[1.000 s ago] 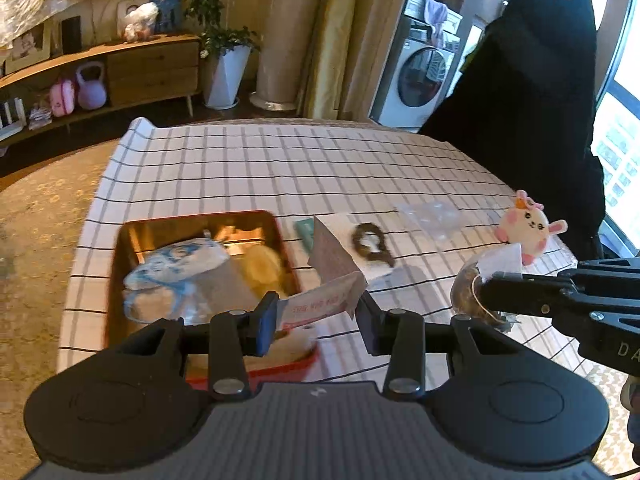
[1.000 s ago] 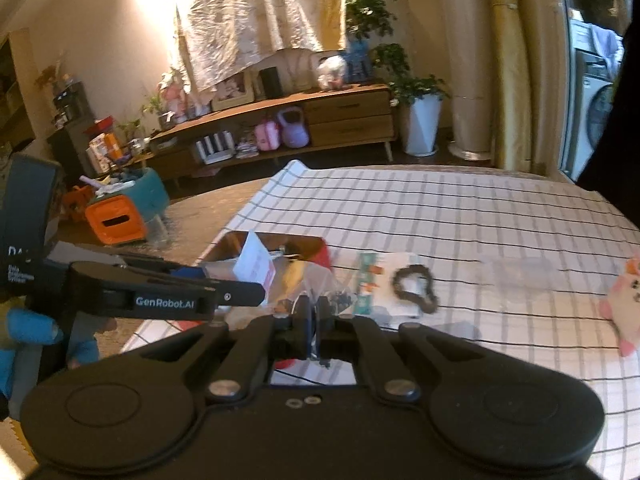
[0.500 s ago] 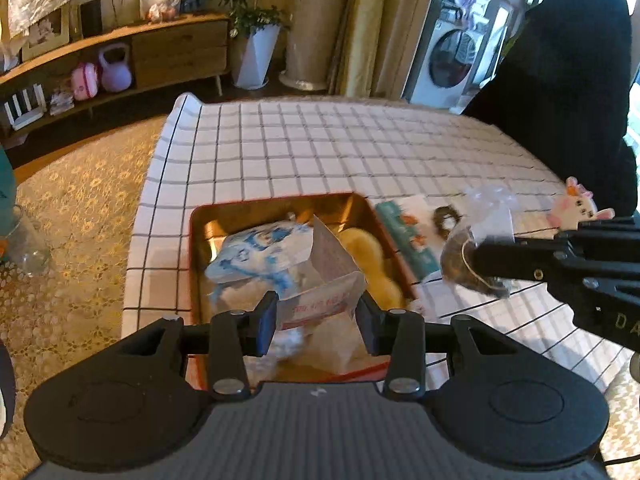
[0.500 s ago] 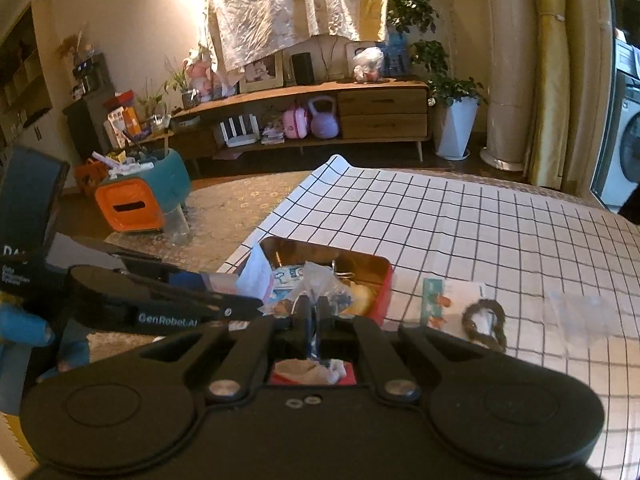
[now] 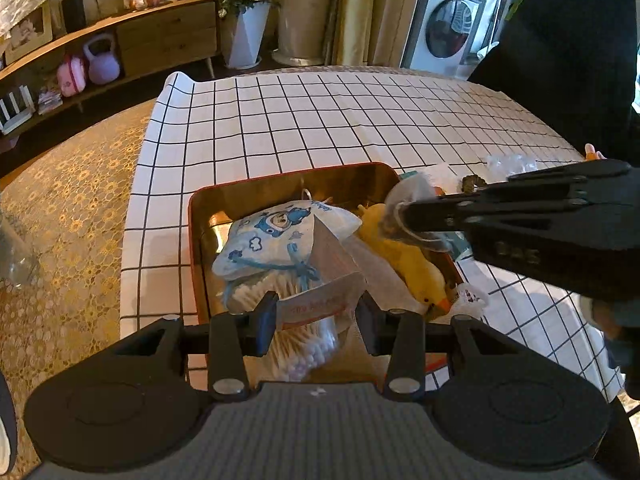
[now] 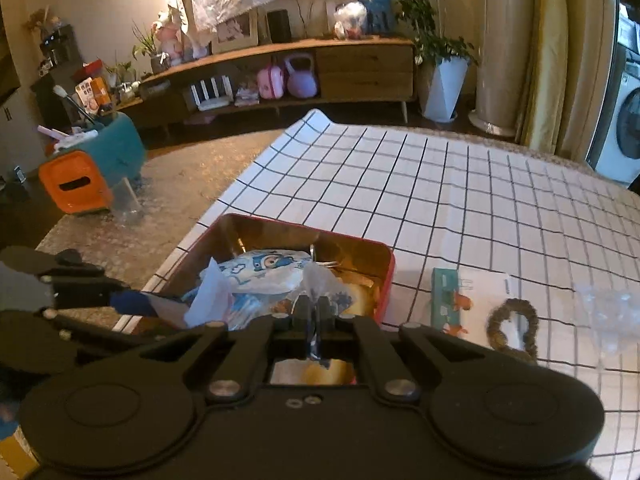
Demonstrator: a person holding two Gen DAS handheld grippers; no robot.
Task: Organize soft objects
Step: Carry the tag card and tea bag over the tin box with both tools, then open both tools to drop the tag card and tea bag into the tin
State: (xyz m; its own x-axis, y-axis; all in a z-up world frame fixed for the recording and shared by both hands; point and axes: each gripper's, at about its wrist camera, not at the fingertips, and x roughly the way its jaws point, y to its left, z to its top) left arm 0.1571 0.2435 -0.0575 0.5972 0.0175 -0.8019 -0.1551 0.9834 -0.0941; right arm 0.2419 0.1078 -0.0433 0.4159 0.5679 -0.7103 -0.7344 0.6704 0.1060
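Observation:
A red tin tray (image 5: 280, 178) (image 6: 352, 240) on the checked tablecloth holds a blue-and-white cloth pouch (image 5: 276, 236) (image 6: 264, 268), a yellow duck toy (image 5: 412, 264) and a bag of cotton swabs (image 5: 296, 344). My left gripper (image 5: 316, 314) is shut on a small white packet with red print (image 5: 320, 300) and holds it over the tray. My right gripper (image 6: 315, 310) is shut on a clear plastic bag with a brown thing inside (image 6: 320, 280) (image 5: 394, 220), over the tray's right part.
Right of the tray lie a teal-edged card (image 6: 468, 296), a brown ring-shaped thing (image 6: 514, 326) and a crumpled clear bag (image 6: 612, 312). The table edge is just left of the tray. A person in black (image 5: 568, 40) stands at the far right.
Both grippers have moved left with their loads, from beside the tray to over it. The pink plush toy has left the view.

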